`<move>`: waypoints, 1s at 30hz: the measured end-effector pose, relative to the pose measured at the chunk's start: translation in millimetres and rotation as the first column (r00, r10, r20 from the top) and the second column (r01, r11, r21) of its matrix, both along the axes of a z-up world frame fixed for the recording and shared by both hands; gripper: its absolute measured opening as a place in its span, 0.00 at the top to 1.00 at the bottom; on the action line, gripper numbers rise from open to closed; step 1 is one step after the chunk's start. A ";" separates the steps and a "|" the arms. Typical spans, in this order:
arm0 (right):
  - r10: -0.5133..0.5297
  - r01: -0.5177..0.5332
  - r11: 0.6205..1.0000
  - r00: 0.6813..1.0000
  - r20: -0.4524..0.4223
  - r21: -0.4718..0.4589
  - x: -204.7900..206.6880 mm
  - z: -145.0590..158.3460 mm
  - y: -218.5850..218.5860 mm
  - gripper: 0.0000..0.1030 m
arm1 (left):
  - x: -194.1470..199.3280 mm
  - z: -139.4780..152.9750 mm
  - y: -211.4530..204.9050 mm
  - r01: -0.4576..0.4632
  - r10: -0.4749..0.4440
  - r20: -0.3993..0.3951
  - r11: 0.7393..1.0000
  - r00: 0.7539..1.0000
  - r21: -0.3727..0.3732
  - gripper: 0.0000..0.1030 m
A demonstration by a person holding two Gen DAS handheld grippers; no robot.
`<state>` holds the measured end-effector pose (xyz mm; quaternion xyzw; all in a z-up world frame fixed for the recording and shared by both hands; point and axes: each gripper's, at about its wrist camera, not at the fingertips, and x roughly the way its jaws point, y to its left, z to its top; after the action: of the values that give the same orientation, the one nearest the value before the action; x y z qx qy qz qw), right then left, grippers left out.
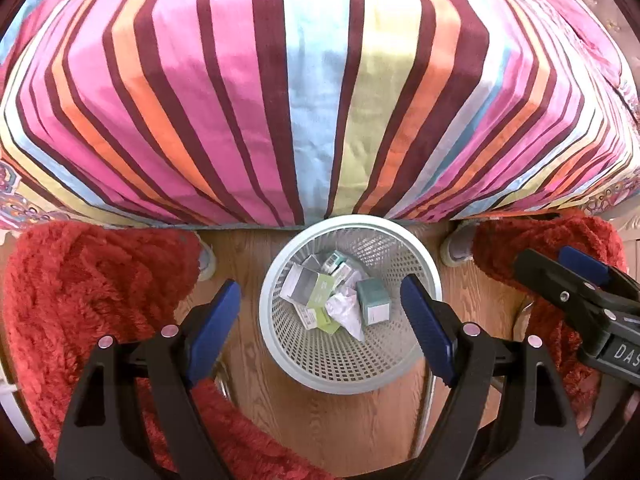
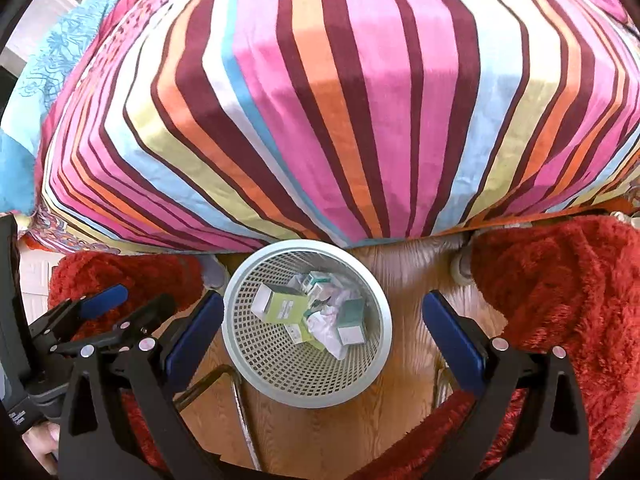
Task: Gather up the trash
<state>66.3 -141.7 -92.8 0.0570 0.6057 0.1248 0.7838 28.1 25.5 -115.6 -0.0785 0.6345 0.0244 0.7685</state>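
Both grippers hang above the floor with jaws spread wide and nothing between them: the left gripper (image 1: 322, 312) sits over the bin, the right gripper (image 2: 324, 332) beside it, its fingers straddling the same bin. One white mesh bin (image 1: 428, 276) stands on the wood floor (image 1: 340, 432), its far rim touching the hem of the striped bedspread (image 1: 320, 92). Inside lie about five small cartons, among them a green-and-grey box (image 1: 308, 286) and a teal box (image 1: 374, 300), with one crumpled white paper (image 1: 344, 310) between them. Two red fuzzy legs (image 1: 92, 280) flank the bin, one on each side, leaving bare floor only in the gap around it. Thin metal chair legs (image 2: 244, 412) cross the near floor.
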 end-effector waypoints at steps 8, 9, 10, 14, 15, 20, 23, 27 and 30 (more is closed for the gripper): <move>-0.010 0.009 1.000 0.996 0.085 0.018 -3.8 23.4 -5.2 0.08 | -3.8 26.9 -0.3 -0.015 0.013 0.103 1.000 0.995 0.018 0.22; -0.009 0.007 1.000 0.996 0.094 0.022 -4.8 25.5 -4.5 0.08 | -4.2 31.5 -0.7 -0.017 0.014 0.120 1.000 0.993 0.021 0.22; -0.006 0.004 1.000 0.995 0.103 0.024 -5.7 28.6 -4.0 0.08 | -4.9 36.1 -0.8 -0.019 0.016 0.138 1.000 0.990 0.023 0.22; 0.019 -0.021 1.000 0.989 0.149 0.017 -9.5 40.3 1.6 0.08 | -7.2 50.7 -1.8 -0.026 0.018 0.193 0.999 0.981 0.037 0.22; 0.025 -0.028 1.000 0.986 0.162 0.014 -10.6 43.7 3.0 0.08 | -7.5 53.9 -1.0 -0.027 0.018 0.201 0.999 0.979 0.041 0.22; 0.034 -0.036 0.999 0.962 0.271 0.002 -14.8 69.0 6.3 0.08 | -9.3 68.3 3.2 -0.046 0.031 0.256 0.998 0.966 0.051 0.22; 0.026 -0.025 1.000 0.943 0.331 -0.010 -16.4 80.6 4.2 0.08 | -9.8 77.7 5.6 -0.056 0.041 0.284 0.997 0.958 0.047 0.22; 0.013 -0.009 1.000 0.922 0.386 -0.012 -18.5 90.9 0.1 0.08 | -11.1 90.8 6.9 -0.065 0.042 0.324 0.996 0.945 0.060 0.22; -0.009 0.007 1.000 0.911 0.412 0.007 -18.0 95.5 -4.2 0.08 | -12.1 100.9 5.5 -0.068 0.033 0.358 0.994 0.933 0.083 0.22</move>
<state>48.4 -145.9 2.8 0.0342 0.4264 0.1325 0.8941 16.1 31.0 -14.7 -0.0616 0.4810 0.0595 0.8726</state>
